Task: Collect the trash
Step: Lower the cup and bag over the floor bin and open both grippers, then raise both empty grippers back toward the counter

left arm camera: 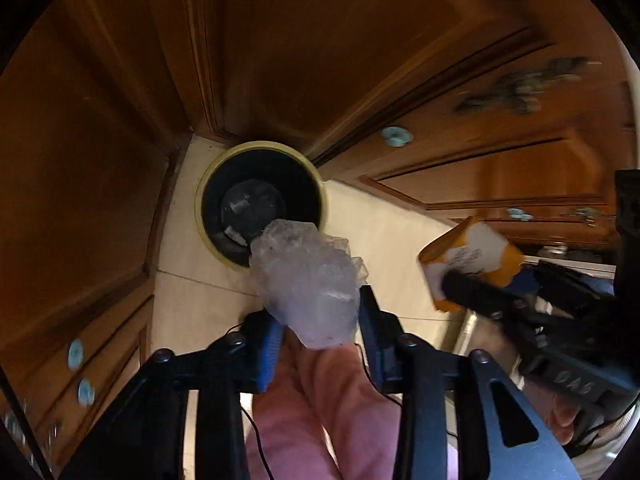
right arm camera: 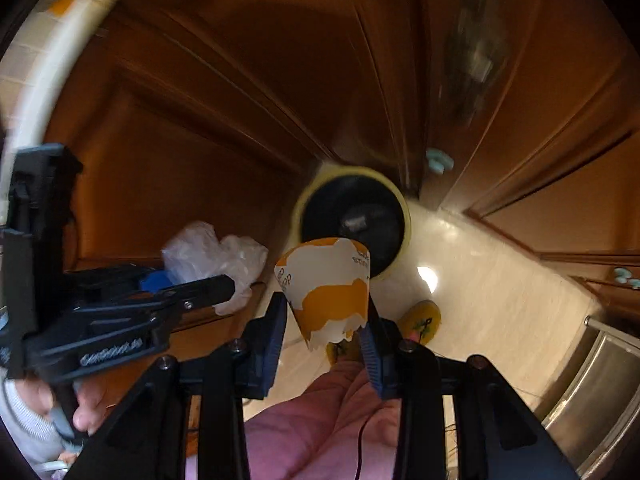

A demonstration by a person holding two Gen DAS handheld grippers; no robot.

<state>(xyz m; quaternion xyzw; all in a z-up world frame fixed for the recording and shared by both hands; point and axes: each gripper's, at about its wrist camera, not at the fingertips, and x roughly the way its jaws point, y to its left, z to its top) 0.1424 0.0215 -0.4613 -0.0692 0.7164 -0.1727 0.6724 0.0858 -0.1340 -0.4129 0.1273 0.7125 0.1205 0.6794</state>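
Observation:
A yellow-rimmed trash bin (left arm camera: pixel 200 208) with a black liner stands on the pale floor in a corner of the cabinets, below both grippers. My left gripper (left arm camera: pixel 316 308) points down with a crumpled clear plastic wad (left arm camera: pixel 308 280) between its blue pads, hanging just short of the bin's near rim. The right wrist view shows the bin (right arm camera: pixel 298 208) just beyond an orange and white paper cup (right arm camera: pixel 332 288), which my right gripper (right arm camera: pixel 324 304) is shut on. Each gripper shows in the other's view: the right gripper (left arm camera: pixel 484 276) with the cup (left arm camera: pixel 472 248), the left gripper (right arm camera: pixel 200 276) with the plastic (right arm camera: pixel 208 252).
Brown wooden cabinet doors (left arm camera: pixel 320 40) with light blue knobs (left arm camera: pixel 396 136) close in the bin on two sides. A person's pink trouser legs (left arm camera: pixel 320 400) and yellow slippers (right arm camera: pixel 420 316) are below. A steel appliance (right arm camera: pixel 600 380) is at the right, a tiled counter edge (right arm camera: pixel 40 80) upper left.

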